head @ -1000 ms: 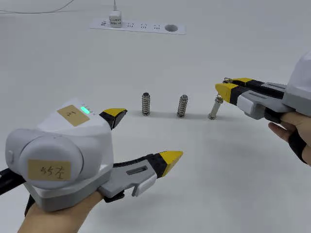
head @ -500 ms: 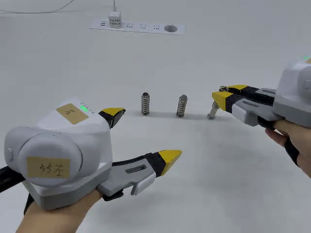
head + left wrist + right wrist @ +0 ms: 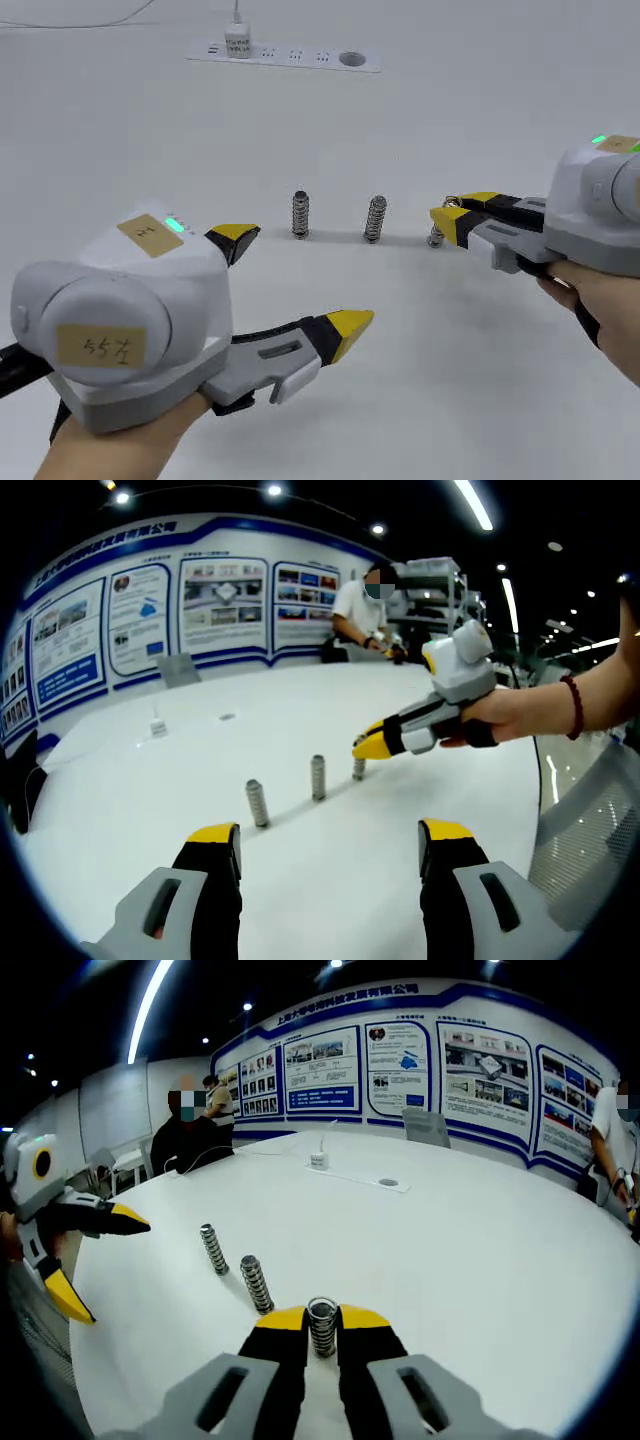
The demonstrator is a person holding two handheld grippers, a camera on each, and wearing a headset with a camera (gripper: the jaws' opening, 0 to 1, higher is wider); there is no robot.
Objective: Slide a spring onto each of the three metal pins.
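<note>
Head view first: the left tongs (image 3: 295, 278) are spread wide with nothing between the yellow tips; the right tongs (image 3: 452, 213) are pinched onto the gripped spring (image 3: 436, 237), and only its lower coils peek out under the tips, down on the white surface (image 3: 420, 340); the middle spring (image 3: 375, 218) and the end spring (image 3: 300, 214) stand upright just past the left tongs' tips, apart from each other, both tight grey steel coils; a power strip (image 3: 285, 55) lies well beyond everything.

Left gripper view: its own tips (image 3: 330, 835) gape, empty; the three springs run in a slanted row ahead of them, with the end spring (image 3: 258, 803) nearest; the right tongs (image 3: 368, 746) reach in from the right onto the last one.

Right gripper view: the gripped spring (image 3: 322, 1325) stands upright, clamped right between the two yellow tips; it's a silvery coil with a round top; the middle spring (image 3: 254, 1282) is just ahead and left of the tips, with the end spring (image 3: 212, 1248) beyond it; the left tongs (image 3: 100, 1258) hang agape at the far left.
</note>
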